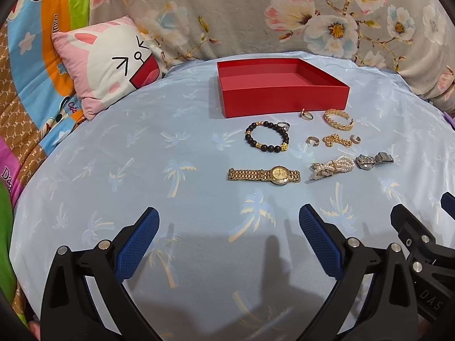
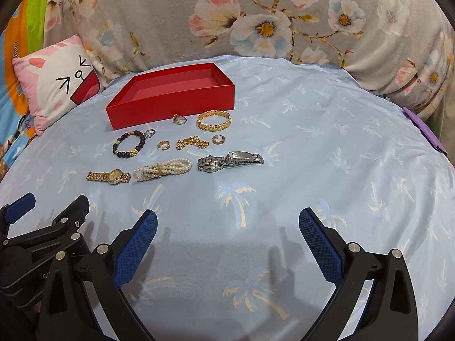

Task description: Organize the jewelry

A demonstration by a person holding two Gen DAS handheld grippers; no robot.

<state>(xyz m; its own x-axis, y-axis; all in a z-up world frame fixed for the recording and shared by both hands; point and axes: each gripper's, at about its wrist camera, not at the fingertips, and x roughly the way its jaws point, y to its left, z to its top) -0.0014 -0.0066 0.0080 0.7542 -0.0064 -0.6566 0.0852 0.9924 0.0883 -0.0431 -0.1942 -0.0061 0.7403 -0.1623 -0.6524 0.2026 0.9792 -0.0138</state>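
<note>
An empty red box (image 1: 284,99) (image 2: 170,105) sits on a light blue palm-print cloth. In front of it lie a gold watch (image 1: 264,174) (image 2: 109,176), a dark bead bracelet (image 1: 267,139) (image 2: 129,143), a pearl bracelet (image 1: 331,167) (image 2: 162,169), a silver watch (image 1: 374,160) (image 2: 230,160), a gold bangle (image 1: 338,119) (image 2: 213,120), a gold chain (image 1: 337,140) (image 2: 192,143) and several small rings. My left gripper (image 1: 229,221) is open and empty, short of the gold watch. My right gripper (image 2: 227,223) is open and empty, short of the silver watch.
A pink and white cat cushion (image 1: 105,65) (image 2: 54,82) lies left of the box. A grey floral quilt (image 1: 284,14) (image 2: 256,20) rises behind it. Colourful bedding (image 1: 31,65) is at the far left. A purple item (image 2: 423,129) lies at the cloth's right edge.
</note>
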